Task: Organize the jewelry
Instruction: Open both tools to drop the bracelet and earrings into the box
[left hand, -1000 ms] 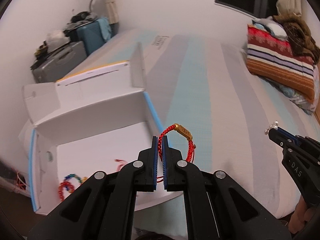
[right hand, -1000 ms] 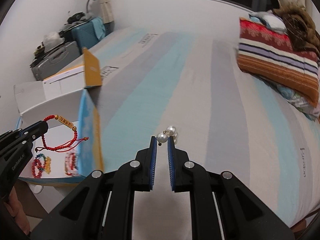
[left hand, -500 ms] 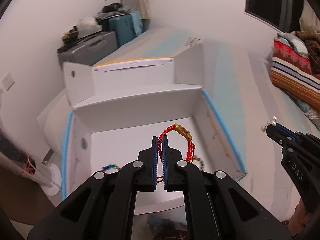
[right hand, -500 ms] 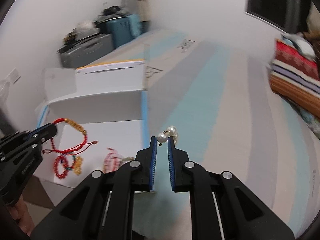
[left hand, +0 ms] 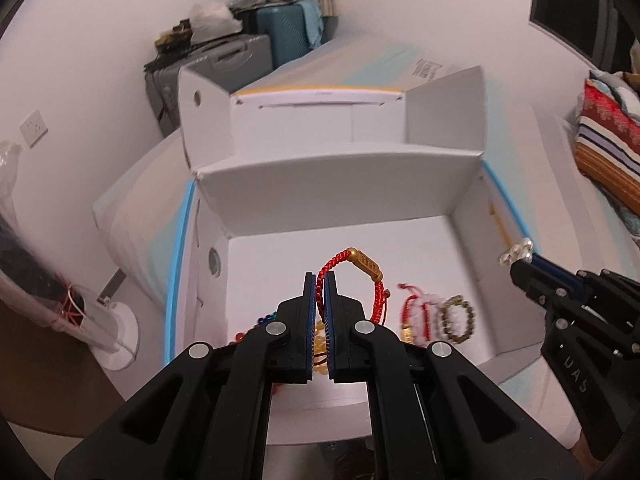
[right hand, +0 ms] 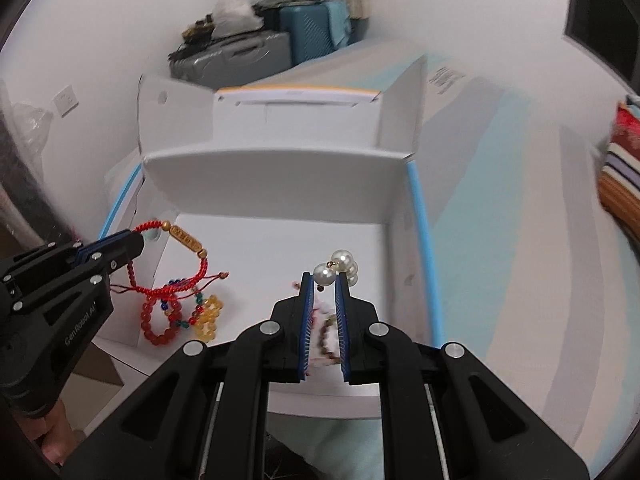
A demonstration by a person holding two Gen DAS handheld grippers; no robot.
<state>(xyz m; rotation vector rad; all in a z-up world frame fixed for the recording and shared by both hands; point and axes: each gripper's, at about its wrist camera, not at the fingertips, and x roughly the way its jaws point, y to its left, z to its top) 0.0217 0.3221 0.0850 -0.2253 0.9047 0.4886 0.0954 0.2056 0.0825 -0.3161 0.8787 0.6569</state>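
left gripper (left hand: pixel 320 276) is clamped on the red cord bracelet (left hand: pixel 362 280), its loop arching up from the pads, the gold tube bead (left hand: pixel 365 264) slanting down to the right. right gripper (right hand: pixel 325 278) pinches the pearl earring (right hand: pixel 340 266), the pearls bunched above the blue pads (right hand: pixel 306 312). both hang above the open white cardboard box (left hand: pixel 336 184), which sits on a bed with a striped sheet (right hand: pixel 500 208) of pale blue and grey. on the box floor: a red bead bracelet (right hand: pixel 158 322), a yellow bead bracelet (right hand: pixel 208 316) and a multicoloured one beside it, then a pink-and-red piece (left hand: pixel 416 312) and an olive bead bracelet (left hand: pixel 460 318) towards the right wall. the lid (left hand: pixel 320 120) stands up behind. beyond, a grey suitcase (left hand: pixel 224 56) and a teal suitcase (left hand: pixel 284 26) against the white wall, with a striped pillow (left hand: pixel 604 148) off to the right.
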